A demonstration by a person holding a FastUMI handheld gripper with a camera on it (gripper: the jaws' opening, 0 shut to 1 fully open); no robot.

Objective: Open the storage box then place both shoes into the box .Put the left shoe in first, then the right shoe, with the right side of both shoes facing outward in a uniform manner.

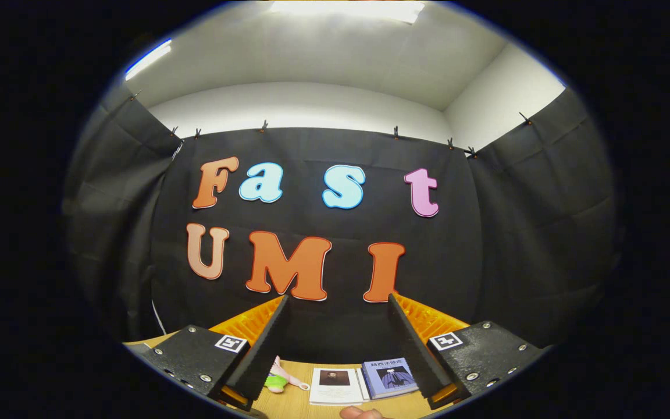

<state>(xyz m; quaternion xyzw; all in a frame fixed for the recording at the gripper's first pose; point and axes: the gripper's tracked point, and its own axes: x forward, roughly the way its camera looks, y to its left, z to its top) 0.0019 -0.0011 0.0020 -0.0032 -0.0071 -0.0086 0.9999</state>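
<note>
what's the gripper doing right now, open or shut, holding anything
gripper: open, fingers spread wide, nothing between them, raised above the wooden table.

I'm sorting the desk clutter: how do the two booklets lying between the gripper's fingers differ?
The white booklet has a pale cover with a small dark portrait picture; the blue booklet has a purple-blue cover with a large dark figure. The white booklet lies midway between the open gripper's fingers; the blue booklet lies beside it, partly hidden by one finger. Both lie flat on the wooden table, side by side.
</note>
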